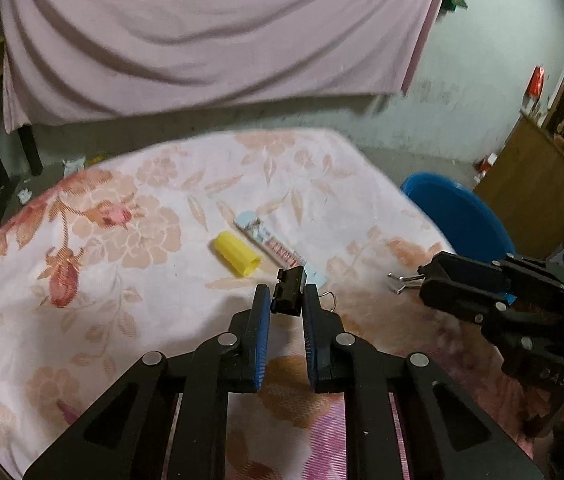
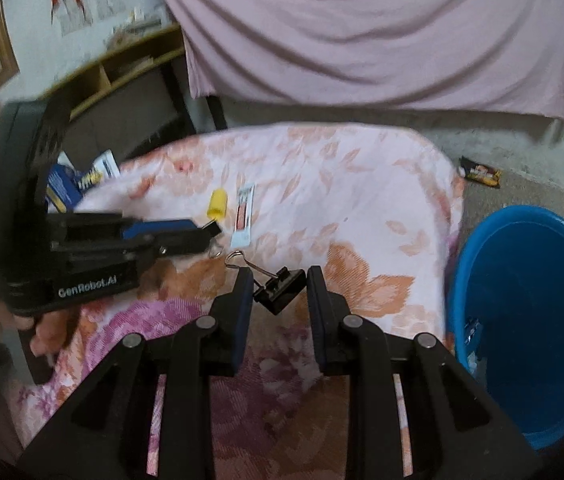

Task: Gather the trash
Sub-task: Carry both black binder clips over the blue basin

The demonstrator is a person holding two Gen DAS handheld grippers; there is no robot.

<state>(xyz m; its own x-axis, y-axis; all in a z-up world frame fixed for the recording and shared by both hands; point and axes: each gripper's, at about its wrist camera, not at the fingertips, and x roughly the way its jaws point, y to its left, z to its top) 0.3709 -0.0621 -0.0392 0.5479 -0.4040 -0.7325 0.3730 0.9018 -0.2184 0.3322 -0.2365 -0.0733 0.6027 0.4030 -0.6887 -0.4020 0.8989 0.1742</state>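
A: Both grippers hold something. The left gripper (image 1: 286,294) is clenched on a black binder clip (image 1: 289,291), and the right gripper (image 2: 279,284) grips a second binder clip (image 2: 279,289) corner to corner, its wire handles (image 2: 241,262) sticking out to the left.

B: Are they clear of the table?

A: They look just above the floral tablecloth (image 1: 129,240), though I can't tell by how much. I'd carry each over to the blue plastic basin (image 2: 530,320), which stands on the floor just beside the table's right edge, and release only once above its opening.

B: Risks?

A: The right clip sits diagonally, so it could twist free; keep the squeeze steady. The two grippers are near each other, so send the right one first.

B: What remains?

A: A yellow cap (image 1: 237,254) and a printed sachet (image 1: 269,242) lie near the table's middle. A dark wrapper (image 2: 480,173) lies on the floor beyond the basin.
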